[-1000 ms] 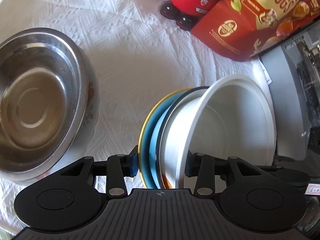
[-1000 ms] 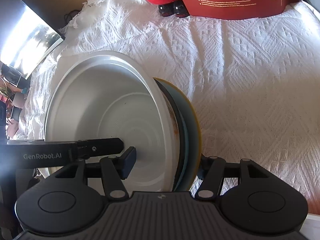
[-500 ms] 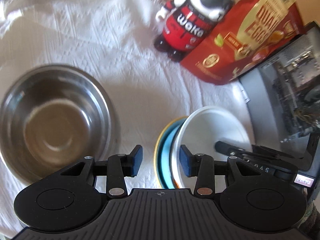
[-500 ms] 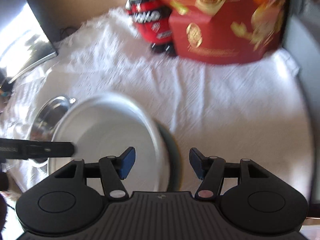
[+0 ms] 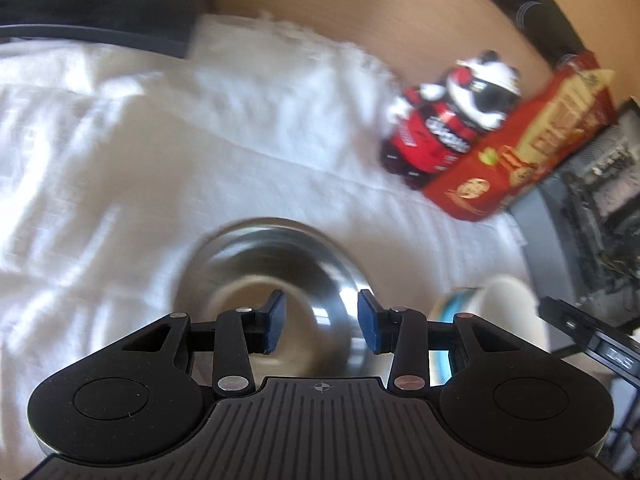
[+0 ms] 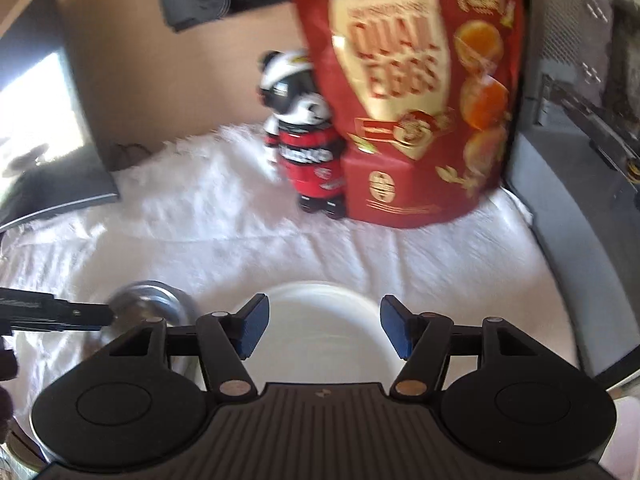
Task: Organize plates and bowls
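A steel bowl (image 5: pixel 276 264) rests on the white cloth, right under my left gripper (image 5: pixel 320 324), which is open and empty above it. To its right is the stack: a white bowl (image 5: pixel 508 300) on blue and yellow-rimmed plates (image 5: pixel 452 300). In the right wrist view the white bowl (image 6: pixel 320 336) lies flat below my right gripper (image 6: pixel 324 330), which is open and empty above it. The steel bowl (image 6: pixel 148 300) shows at left, with the left gripper's finger over it.
A red and black bear figurine (image 6: pixel 304 140) and a red quail-egg bag (image 6: pixel 416 92) stand at the back of the white cloth (image 6: pixel 440 264). A grey case (image 6: pixel 580 220) borders the right side. A dark monitor (image 6: pixel 44 148) stands at left.
Both grippers let go of the stack and opened. Both pulled up and back; the left one swung left over the steel bowl. The stack now lies flat on the cloth.
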`<state>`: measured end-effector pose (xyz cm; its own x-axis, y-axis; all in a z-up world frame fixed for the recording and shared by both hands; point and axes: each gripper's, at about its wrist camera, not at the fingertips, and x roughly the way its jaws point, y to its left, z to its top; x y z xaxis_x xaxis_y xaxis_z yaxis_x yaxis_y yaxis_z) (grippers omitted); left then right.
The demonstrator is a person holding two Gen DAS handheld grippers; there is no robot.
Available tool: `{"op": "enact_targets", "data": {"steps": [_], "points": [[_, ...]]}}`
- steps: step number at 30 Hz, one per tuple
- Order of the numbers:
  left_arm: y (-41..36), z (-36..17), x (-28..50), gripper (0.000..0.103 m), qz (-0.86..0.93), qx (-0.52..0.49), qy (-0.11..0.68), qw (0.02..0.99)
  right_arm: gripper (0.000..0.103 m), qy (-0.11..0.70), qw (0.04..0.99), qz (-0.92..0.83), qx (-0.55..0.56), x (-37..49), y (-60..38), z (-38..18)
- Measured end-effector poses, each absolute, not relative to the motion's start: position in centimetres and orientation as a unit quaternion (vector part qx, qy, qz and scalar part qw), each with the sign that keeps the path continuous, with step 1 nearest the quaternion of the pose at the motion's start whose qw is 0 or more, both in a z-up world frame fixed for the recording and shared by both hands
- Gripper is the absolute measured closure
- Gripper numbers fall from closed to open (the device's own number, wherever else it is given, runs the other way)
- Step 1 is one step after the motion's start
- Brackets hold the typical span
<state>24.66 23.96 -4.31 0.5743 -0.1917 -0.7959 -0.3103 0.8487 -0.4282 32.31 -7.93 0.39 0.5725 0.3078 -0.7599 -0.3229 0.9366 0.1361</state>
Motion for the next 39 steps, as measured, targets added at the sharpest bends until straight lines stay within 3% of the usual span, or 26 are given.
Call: {"op": "enact_targets", "data": {"steps": [11,27,32,37,39], "points": [[30.2,-7.3,22.6,0.061,0.072,-0.252,0.484,0.835,0.041,0.46,0.855,0.239,0.005,26.8,1.4,-1.0],[30.4,-12.8,25.0,0.061,0.042,-0.25,0.535,0.806,0.042,0.563,0.802,0.188,0.068,23.1,4.4,-8.1],[29.8,-13.3,25.8,0.072,0.02,-0.264,0.545,0.795,0.042,0.588,0.783,0.175,0.1,23.6,5.3,-10.9],[29.5,-13.2,26.7,0.071,0.018,-0.253,0.554,0.793,0.058,0.588,0.775,0.201,0.115,24.1,6.5,-11.7],[29.2,-13.2,27.2,0.07,0.014,-0.241,0.555,0.796,0.058,0.585,0.779,0.199,0.107,24.1,6.9,-11.6]]}}
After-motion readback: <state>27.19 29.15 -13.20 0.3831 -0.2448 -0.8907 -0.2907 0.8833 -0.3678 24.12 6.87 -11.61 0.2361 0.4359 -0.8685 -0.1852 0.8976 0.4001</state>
